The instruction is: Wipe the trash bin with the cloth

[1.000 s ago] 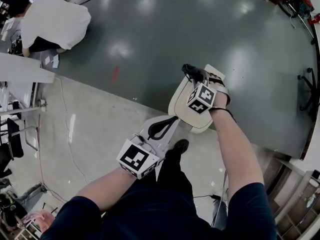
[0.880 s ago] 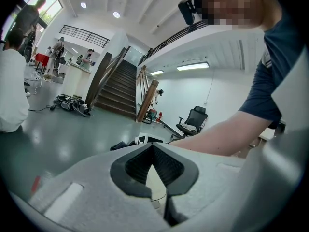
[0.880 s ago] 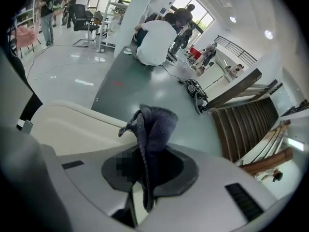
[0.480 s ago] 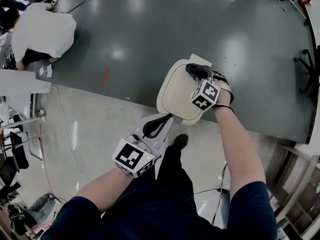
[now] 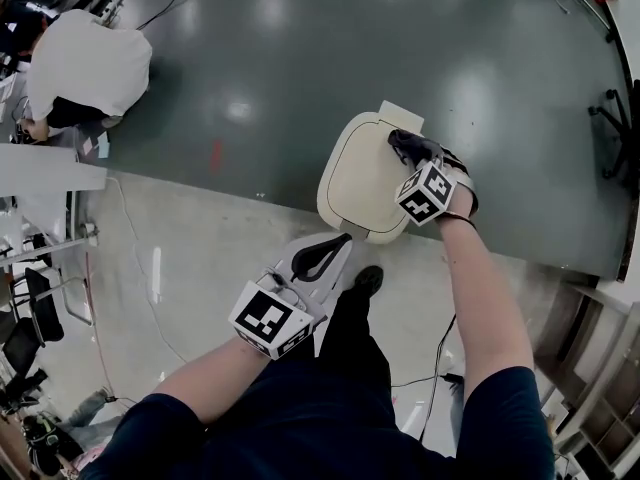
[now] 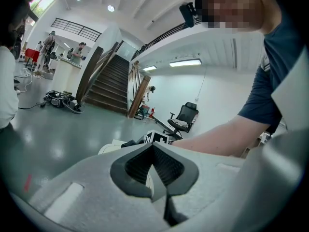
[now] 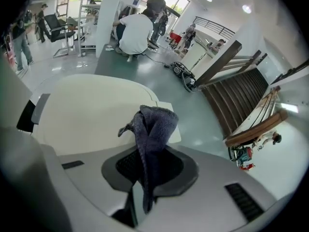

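Note:
The trash bin (image 5: 360, 173) is cream with a rounded lid and stands on the green floor just ahead of me; its lid (image 7: 87, 110) fills the left of the right gripper view. A dark grey cloth (image 5: 405, 143) hangs bunched from my right gripper (image 5: 410, 158), which is shut on it over the lid's right side. In the right gripper view the cloth (image 7: 152, 127) rises from between the closed jaws of that gripper (image 7: 147, 163). My left gripper (image 5: 318, 258) is held short of the bin's near edge, shut and holding nothing (image 6: 154, 170).
A person in a white shirt (image 5: 85, 63) crouches at the far left. My shoe (image 5: 365, 280) is near the bin's base. Wooden shelving (image 5: 590, 368) stands at the lower right. An office chair (image 6: 186, 117) and stairs (image 6: 108, 83) lie beyond the bin.
My right gripper has carried the cloth across the lid toward its right edge. The left gripper has stayed about where it was, still shut.

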Tool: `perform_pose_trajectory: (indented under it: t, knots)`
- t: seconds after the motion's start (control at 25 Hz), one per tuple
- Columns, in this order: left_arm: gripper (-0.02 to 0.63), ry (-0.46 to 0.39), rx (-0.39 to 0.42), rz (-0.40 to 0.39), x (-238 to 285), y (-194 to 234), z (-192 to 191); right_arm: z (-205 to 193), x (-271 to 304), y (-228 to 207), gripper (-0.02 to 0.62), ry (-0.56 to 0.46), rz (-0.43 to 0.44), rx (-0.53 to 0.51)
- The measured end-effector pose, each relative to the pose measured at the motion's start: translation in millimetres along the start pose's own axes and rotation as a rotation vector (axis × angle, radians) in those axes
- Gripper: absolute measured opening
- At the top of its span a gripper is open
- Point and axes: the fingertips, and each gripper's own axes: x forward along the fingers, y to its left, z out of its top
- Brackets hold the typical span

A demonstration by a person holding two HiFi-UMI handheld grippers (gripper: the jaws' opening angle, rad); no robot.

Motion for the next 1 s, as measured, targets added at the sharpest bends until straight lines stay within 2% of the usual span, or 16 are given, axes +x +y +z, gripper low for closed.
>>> perform_pose_trajectory:
  t: [0.32,0.56,0.76,1.0]
  knots:
    - [0.003,-0.028,-0.014,0.058,-35.0,14.7,-1.7,69.9,0.6,26.9,0.063,-0.039,0.024,-0.114]
    - [0.003,-0.044,-0.03,0.085,-65.6,27.7,-7.6,122.2,-1.8,73.0,0.063,-0.072,0.065,-0.239]
    - [0.003,-0.047,-0.029,0.074,-73.4,19.7,-11.0,109.8,-13.1,88.4,0.063,-0.065,0.067,-0.261]
    - [0.003,-0.031,-0.016,0.026,-57.7,-5.9,-15.7,52.9,-21.0,69.8,0.063,-0.013,0.052,-0.216]
